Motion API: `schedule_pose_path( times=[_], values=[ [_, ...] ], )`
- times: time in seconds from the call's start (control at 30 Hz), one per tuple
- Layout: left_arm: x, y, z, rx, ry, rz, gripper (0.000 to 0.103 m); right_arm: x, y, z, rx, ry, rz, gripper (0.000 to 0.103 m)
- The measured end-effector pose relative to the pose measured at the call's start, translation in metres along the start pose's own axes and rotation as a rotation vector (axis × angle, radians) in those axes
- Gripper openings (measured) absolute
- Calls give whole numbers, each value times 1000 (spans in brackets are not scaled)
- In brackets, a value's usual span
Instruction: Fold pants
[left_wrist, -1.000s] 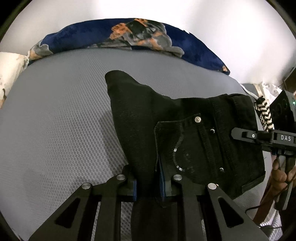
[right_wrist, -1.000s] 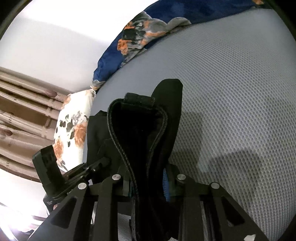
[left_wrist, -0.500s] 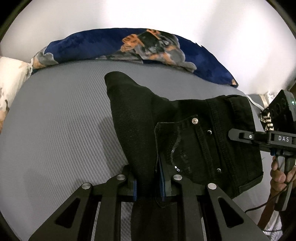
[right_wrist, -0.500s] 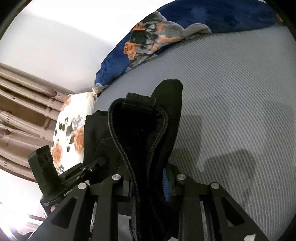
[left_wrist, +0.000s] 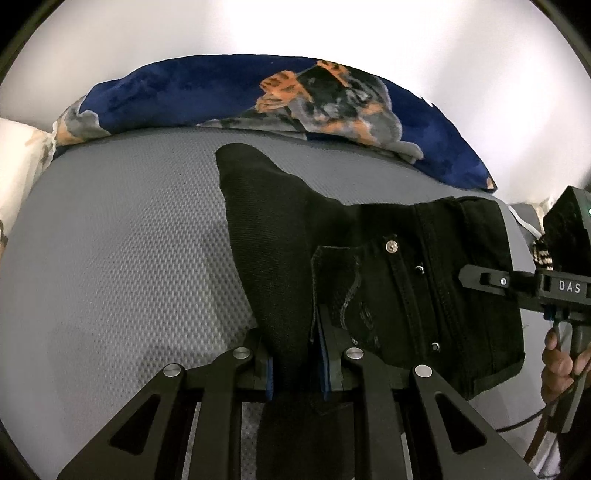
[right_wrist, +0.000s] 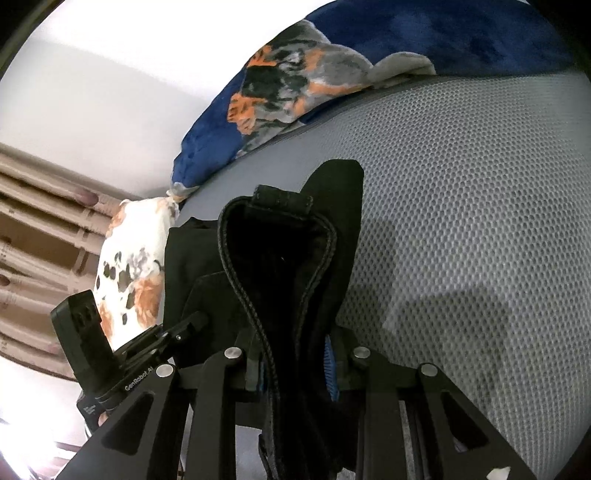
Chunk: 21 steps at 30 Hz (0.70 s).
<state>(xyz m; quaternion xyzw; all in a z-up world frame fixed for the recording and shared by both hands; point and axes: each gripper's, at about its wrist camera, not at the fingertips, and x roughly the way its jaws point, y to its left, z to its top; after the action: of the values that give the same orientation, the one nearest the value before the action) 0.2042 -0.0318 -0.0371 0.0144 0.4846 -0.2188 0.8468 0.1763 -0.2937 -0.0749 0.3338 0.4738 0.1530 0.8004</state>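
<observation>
Gripping: left hand-held gripper (left_wrist: 295, 363) clamped on the black pants (left_wrist: 388, 280)
Right hand-held gripper (right_wrist: 293, 363): clamped on the waistband
Pants: lifted over the grey bed (left_wrist: 122, 266)
Edges: blue blanket (left_wrist: 207, 92) along the bed's far side
Room: bare bed beside the pants

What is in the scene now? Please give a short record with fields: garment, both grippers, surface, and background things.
garment: black denim pants, lifted above the bed
left gripper: shut on the pants fabric
right gripper: shut on the waistband
surface: grey textured mattress
background: blue patterned blanket at the far edge; white floral pillow beside it
person: a hand holding the right gripper's handle
</observation>
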Motion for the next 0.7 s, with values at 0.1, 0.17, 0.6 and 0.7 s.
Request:
schedule_pose_path(
  times=[0.1,0.17,0.6,0.7],
  values=[
    [6,3,10,-6,0,-1,18,4,-1,9,8,-10,-7,23],
    [11,4,16,-9,-4,0,18,7,-2,16,10,-16,-16,23],
    [61,22,14,6,1,104,49,40,-27,16,-24,-61,-314,51],
    [59,21,8,31,-16,124,53,39,-26,10,-33,-52,-334,53]
  ],
)
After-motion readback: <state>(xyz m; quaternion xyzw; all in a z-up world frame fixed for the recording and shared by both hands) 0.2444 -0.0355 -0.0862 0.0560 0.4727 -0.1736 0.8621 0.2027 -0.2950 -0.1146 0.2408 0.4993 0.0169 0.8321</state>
